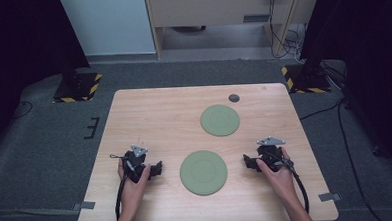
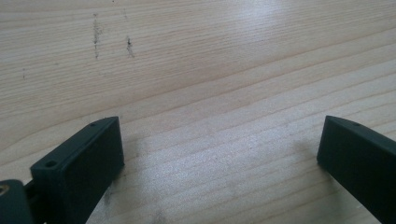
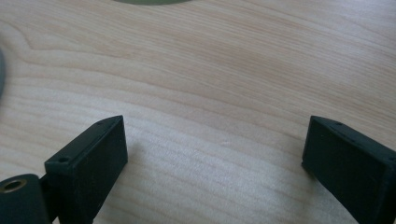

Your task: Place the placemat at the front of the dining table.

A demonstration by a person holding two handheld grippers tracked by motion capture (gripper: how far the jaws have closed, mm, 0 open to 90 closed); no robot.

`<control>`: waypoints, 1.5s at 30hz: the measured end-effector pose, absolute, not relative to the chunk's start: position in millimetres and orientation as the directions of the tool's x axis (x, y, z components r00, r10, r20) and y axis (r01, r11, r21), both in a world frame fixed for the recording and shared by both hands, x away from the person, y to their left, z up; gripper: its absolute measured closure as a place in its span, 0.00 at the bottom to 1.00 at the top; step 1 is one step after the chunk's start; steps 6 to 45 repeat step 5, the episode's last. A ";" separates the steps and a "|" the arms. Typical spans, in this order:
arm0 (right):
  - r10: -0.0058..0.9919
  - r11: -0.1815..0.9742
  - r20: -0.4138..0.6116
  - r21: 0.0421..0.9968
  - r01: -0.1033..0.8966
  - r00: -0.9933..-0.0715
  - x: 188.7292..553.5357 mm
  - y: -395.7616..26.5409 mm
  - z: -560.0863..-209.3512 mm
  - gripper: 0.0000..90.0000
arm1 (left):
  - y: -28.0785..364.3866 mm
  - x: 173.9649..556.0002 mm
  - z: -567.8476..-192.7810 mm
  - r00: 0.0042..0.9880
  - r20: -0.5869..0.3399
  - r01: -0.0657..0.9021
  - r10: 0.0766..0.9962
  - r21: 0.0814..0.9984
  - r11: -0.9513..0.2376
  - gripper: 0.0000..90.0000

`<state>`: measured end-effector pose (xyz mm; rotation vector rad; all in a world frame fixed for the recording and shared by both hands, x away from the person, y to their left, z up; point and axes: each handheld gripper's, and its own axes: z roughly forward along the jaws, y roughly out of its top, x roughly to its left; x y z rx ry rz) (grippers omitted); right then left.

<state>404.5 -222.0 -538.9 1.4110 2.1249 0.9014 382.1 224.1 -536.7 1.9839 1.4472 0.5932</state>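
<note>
Two round green plates lie on the wooden table (image 1: 149, 122): the nearer plate (image 1: 203, 172) at the front middle, the farther plate (image 1: 220, 120) behind it and a little right. My left gripper (image 1: 159, 168) rests on the table left of the nearer plate, held in a hand. In the left gripper view its jaws stand wide apart over bare wood, left gripper (image 2: 219, 149) open. My right gripper (image 1: 246, 161) rests right of the nearer plate, also hand-held. In its own view the right gripper (image 3: 215, 147) is open with nothing between the jaws.
A small dark round spot (image 1: 234, 98) marks the table near its far edge. A green plate edge (image 3: 147, 1) shows at the top of the right gripper view. Black stands with yellow-black striped bases (image 1: 78, 88) flank the table on grey carpet.
</note>
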 end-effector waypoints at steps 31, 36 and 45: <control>0.933 0.251 0.005 0.706 0.662 -0.359 402.6 -222.6 -539.5 0.00 | 224.0 382.0 -536.7 0.303 0.005 0.682 0.953 0.697 -0.220 0.00; 0.933 0.251 0.005 0.706 0.662 -0.359 402.6 -222.6 -539.5 0.00 | 224.0 382.0 -536.7 0.303 0.005 0.682 0.953 0.697 -0.220 0.00; 0.933 0.251 0.005 0.706 0.662 -0.359 402.6 -222.6 -539.5 0.00 | 224.0 382.0 -536.7 0.303 0.005 0.682 0.953 0.697 -0.220 0.00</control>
